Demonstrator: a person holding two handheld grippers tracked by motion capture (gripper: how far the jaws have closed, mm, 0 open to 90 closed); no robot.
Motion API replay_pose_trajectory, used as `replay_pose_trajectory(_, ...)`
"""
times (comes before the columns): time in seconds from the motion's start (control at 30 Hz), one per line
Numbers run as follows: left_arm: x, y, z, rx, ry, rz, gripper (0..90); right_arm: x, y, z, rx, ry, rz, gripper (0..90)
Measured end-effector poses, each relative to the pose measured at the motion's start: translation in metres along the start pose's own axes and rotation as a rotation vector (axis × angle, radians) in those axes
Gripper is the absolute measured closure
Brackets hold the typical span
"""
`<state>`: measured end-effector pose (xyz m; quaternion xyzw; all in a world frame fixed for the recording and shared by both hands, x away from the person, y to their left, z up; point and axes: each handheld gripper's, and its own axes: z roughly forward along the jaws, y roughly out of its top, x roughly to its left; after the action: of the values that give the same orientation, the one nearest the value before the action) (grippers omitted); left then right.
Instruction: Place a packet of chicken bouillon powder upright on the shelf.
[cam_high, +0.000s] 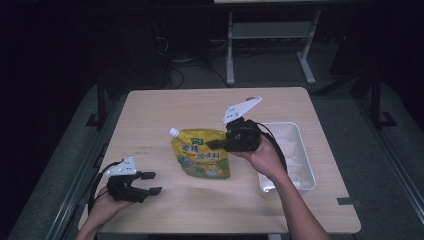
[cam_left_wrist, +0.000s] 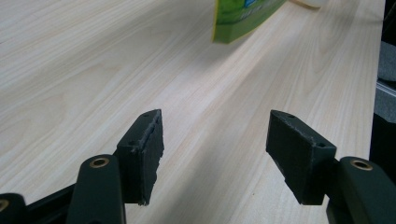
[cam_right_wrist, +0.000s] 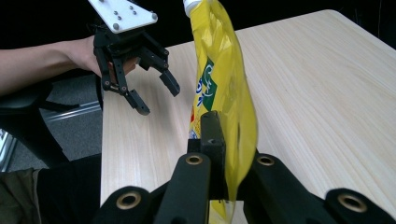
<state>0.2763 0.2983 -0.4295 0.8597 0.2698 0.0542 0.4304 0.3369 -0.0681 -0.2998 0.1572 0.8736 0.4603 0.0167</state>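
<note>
A yellow spouted pouch (cam_high: 200, 155) with green print and a white cap (cam_high: 173, 132) is at the table's middle. My right gripper (cam_high: 212, 145) is shut on its right edge. In the right gripper view the pouch (cam_right_wrist: 224, 93) stands on edge between the jaws of that gripper (cam_right_wrist: 229, 154), cap pointing away. My left gripper (cam_high: 152, 183) hovers open and empty near the front left corner. Its pads (cam_left_wrist: 144, 154) are wide apart over bare wood, and a corner of the pouch (cam_left_wrist: 238, 18) shows beyond them. The right gripper view also catches the left gripper (cam_right_wrist: 158, 99), held open.
A white plastic tray (cam_high: 305, 170) sits at the table's right side, just behind my right hand. The pale wooden table (cam_high: 200, 210) has dark floor around it, and a white metal frame (cam_high: 270, 35) stands beyond the far edge.
</note>
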Motion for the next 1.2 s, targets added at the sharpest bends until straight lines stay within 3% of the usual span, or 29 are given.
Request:
replay_pose_trajectory(0.47, 0.001, -0.003, 0.004, 0.009, -0.011, -0.006, 33.6, -0.015, 0.006, -0.026, -0.014, -0.013, 0.027, 89.1)
replay_pose_trajectory(0.77, 0.003, -0.005, 0.004, 0.011, -0.01, -0.007, 33.5, -0.022, 0.014, -0.041, -0.002, -0.032, 0.01, 89.2)
replay_pose_trajectory(1.2, 0.005, -0.009, 0.009, 0.019, -0.031, -0.02, 33.5, -0.06, 0.001, -0.094, -0.009, -0.102, 0.041, 89.2)
